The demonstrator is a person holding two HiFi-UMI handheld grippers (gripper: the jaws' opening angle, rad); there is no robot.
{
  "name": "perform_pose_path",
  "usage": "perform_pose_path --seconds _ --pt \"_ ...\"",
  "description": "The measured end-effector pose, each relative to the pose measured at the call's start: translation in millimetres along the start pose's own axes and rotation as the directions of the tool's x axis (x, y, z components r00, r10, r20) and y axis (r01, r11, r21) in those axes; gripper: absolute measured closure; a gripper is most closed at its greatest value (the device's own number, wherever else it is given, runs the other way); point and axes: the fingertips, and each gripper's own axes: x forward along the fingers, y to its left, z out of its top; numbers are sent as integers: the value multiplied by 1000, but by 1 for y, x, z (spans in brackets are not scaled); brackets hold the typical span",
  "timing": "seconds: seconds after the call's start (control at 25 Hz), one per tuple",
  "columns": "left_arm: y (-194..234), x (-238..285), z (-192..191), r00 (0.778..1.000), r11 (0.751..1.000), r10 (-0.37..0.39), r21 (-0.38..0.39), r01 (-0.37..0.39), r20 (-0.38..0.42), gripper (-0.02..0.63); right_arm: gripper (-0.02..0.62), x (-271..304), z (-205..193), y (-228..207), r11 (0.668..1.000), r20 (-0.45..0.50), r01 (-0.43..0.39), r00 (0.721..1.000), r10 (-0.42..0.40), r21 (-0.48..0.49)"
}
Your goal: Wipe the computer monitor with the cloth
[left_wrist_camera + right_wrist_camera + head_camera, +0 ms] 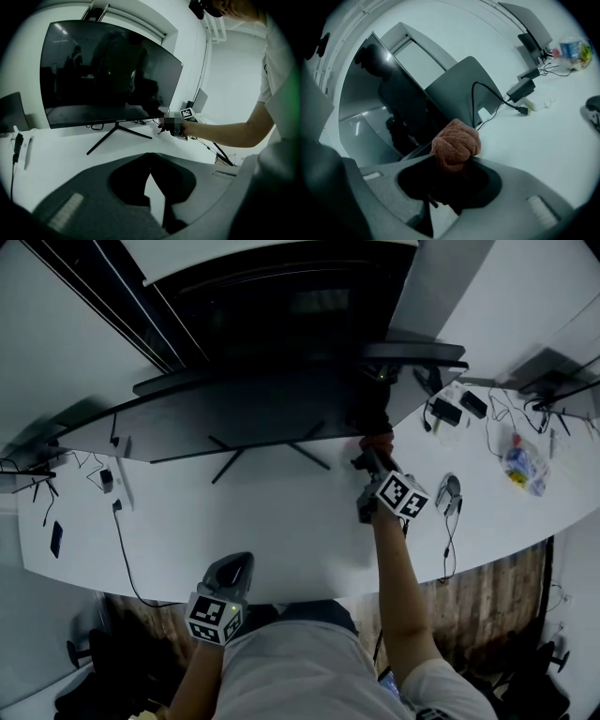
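Note:
A wide curved black monitor (253, 409) stands on a V-shaped foot (115, 135) on the white desk (281, 531). My right gripper (370, 457) is at the screen's lower right corner, shut on a bunched orange-brown cloth (456, 144). The cloth (377, 440) sits right by the bottom edge of the dark screen (389, 108); I cannot tell whether it touches. My left gripper (231, 572) hangs low at the desk's front edge, far from the monitor (108, 70), shut with nothing in it. The left gripper view shows the right gripper's marker cube (187, 113).
Cables and black power adapters (450, 411) lie right of the monitor, with a grey device (449, 491) and a plastic bag (521, 463) beyond. Another grey screen back (461, 89) stands behind. A phone (56, 538) and cables lie at the far left.

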Motion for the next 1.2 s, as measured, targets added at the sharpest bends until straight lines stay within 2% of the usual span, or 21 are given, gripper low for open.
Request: perform_pose_path --seconds 0.52,1.2 --pt "19 -22 -16 1000 999 18 -38 -18 16 597 462 9 -17 33 1000 -17 -18 1000 18 0" --pt "58 -67 -36 997 995 61 -77 -58 39 597 462 39 -82 118 992 -124 -111 987 103 -62"
